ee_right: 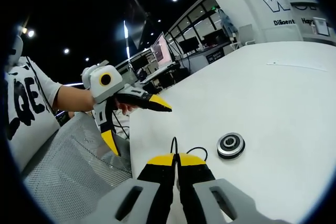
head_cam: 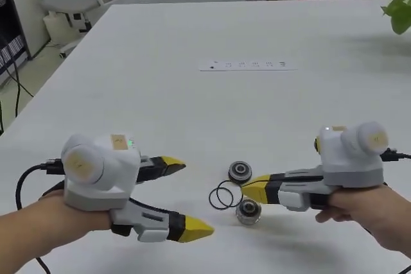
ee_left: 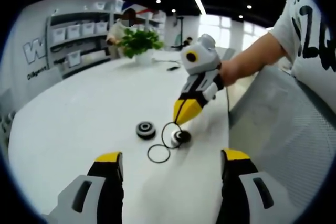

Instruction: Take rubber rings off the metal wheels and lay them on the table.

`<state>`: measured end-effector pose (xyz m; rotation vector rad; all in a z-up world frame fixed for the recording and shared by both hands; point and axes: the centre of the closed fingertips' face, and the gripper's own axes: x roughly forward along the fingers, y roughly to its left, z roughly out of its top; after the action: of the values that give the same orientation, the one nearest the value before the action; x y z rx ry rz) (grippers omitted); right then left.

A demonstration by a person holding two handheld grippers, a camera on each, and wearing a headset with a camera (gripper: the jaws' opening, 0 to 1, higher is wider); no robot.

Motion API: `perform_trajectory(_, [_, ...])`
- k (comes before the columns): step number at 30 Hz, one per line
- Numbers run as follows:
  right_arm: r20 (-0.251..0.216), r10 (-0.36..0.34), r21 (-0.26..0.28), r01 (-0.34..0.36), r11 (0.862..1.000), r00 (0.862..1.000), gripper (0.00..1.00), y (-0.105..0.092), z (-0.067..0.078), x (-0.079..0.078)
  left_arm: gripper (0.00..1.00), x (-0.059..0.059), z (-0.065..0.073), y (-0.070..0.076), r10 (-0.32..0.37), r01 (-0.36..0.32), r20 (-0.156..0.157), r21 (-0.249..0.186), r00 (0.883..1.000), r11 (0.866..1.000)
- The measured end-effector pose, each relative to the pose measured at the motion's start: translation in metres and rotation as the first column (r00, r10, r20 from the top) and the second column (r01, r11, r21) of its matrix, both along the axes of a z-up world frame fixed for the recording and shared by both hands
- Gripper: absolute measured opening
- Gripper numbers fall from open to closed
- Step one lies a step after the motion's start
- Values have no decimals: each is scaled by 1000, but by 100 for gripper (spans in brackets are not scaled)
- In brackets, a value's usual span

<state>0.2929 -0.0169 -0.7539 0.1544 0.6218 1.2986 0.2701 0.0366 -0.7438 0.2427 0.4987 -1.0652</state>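
My right gripper (ee_right: 177, 157) pinches a ring (ee_right: 172, 143).
A wheel (ee_right: 231, 145) lies just ahead of it, to the right; my left gripper (ee_left: 172, 156) is spread wide, another ring (ee_left: 159, 161) ahead.

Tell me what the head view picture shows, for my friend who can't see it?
The right gripper, jaws shut, pinches a black rubber ring between two small metal wheels on a white table. A second ring lies beside it, and the left gripper hovers open nearby.

Rings (head_cam: 223, 196) lie between my left gripper (head_cam: 194, 197) and right gripper (head_cam: 247, 187); one wheel (head_cam: 240, 171) beyond the right tip, other wheel (head_cam: 248, 211) just beside it, nearer me.
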Motion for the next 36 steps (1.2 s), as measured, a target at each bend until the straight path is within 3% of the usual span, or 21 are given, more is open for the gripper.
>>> perform_trajectory(18, [-9, 16, -38, -16, 999, 1000, 0, 23, -7, 6, 81, 8, 4, 28, 67, -67, 21, -4, 998, 998])
perform_trajectory(36, [-52, -19, -98, 14, 995, 998, 0, 28, -25, 12, 81, 8, 7, 35, 92, -92, 22, -10, 995, 996])
